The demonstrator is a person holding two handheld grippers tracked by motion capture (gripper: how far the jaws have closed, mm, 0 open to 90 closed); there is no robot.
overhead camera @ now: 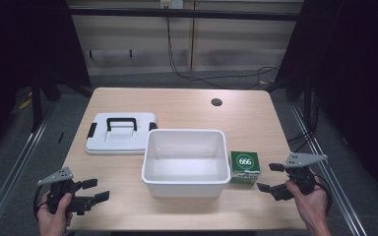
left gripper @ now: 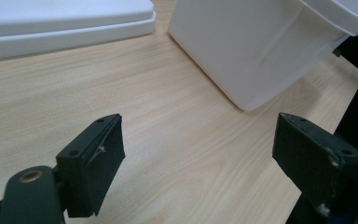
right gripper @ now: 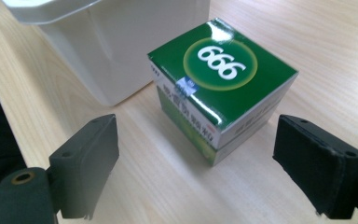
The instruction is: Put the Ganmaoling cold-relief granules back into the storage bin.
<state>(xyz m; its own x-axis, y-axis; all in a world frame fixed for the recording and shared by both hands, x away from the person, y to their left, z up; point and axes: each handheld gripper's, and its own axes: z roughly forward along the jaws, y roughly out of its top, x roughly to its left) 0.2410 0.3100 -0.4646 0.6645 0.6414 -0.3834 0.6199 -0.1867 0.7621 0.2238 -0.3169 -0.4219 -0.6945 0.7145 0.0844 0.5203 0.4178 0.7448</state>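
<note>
Two black hand-held grippers, bare hands

The left gripper and right gripper are matte black, each topped by a grey three-cornered plate with small holes and trailing a black cable. Their fingers are blocky rectangular pads, scuffed pale at the edges, with recessed screws and a brass-coloured pivot pin. No sleeves reach the person's wrists.

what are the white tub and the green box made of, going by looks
White tub: likely moulded plastic, smooth, slightly glossy, with a rolled rim. Green box: probably printed cardboard with a glossy coat; it shows sharp folded edges and light glare on top.
</note>
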